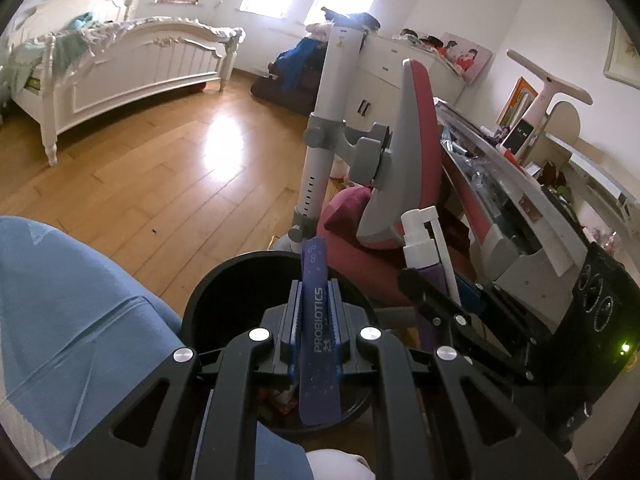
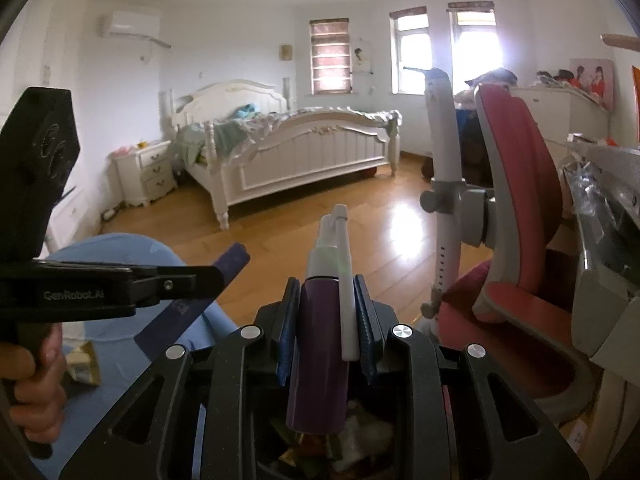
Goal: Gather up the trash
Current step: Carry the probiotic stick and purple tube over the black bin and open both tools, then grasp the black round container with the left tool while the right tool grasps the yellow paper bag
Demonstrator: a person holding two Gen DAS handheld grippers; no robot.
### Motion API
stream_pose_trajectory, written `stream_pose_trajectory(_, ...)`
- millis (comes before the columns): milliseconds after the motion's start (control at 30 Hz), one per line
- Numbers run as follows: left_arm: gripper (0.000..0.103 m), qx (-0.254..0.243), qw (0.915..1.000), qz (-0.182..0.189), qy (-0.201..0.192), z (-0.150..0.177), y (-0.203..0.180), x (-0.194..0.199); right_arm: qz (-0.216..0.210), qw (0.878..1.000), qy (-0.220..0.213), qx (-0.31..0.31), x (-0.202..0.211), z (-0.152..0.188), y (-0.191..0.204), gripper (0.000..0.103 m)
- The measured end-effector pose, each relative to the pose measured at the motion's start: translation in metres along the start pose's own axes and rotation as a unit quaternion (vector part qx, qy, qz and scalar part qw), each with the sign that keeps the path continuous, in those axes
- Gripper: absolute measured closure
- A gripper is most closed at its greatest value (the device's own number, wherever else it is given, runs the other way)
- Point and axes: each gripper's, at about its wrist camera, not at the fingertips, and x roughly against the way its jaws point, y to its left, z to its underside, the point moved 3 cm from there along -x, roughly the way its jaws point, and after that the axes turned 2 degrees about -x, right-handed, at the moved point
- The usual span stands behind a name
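Observation:
My left gripper (image 1: 318, 312) is shut on a dark blue probiotics sachet (image 1: 320, 332) and holds it upright over the black trash bin (image 1: 216, 292), which has wrappers inside. My right gripper (image 2: 328, 312) is shut on a purple spray bottle (image 2: 318, 356) with a white nozzle, above the same bin (image 2: 328, 448) of trash. The spray bottle also shows in the left wrist view (image 1: 426, 252) to the right of the sachet. The left gripper (image 2: 192, 280) with the sachet (image 2: 200, 296) shows at left in the right wrist view.
A red and grey desk chair (image 1: 400, 160) stands just beyond the bin, beside a cluttered desk (image 1: 520, 200) at right. My blue-trousered leg (image 1: 72, 312) is at left. Wooden floor (image 1: 160, 160) stretches to a white bed (image 1: 120, 68).

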Motion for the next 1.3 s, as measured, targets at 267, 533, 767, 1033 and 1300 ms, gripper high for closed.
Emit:
stream_pose_trajectory(267, 0.089, 0.0, 0.9999, -0.003, 0.013, 0.001, 0.002, -0.014, 0.003, 1.0, 0.01, -0.008, -0.012, 0.004, -0.007, 0.076)
stream_pose_trajectory(533, 0.087, 0.006, 0.9999, -0.01, 0.009, -0.003, 0.004, -0.018, 0.006, 1.0, 0.023, -0.011, -0.024, 0.004, -0.007, 0.075)
stream_pose_trajectory(767, 0.032, 0.016, 0.9995, -0.028, -0.004, -0.007, 0.011, -0.008, 0.01, 1.0, 0.009, -0.015, -0.022, 0.0, -0.005, 0.034)
stream_pose_trajectory(1033, 0.031, 0.026, 0.9989, -0.03, -0.023, -0.006, 0.023, 0.028, 0.007, 1.0, 0.012, -0.005, -0.013, 0.001, 0.014, 0.034)
stream_pose_trajectory(1300, 0.022, 0.058, 0.9924, -0.099, -0.044, 0.019, 0.075, 0.099, -0.061, 0.997, 0.041, 0.001, -0.001, 0.003, 0.065, 0.026)
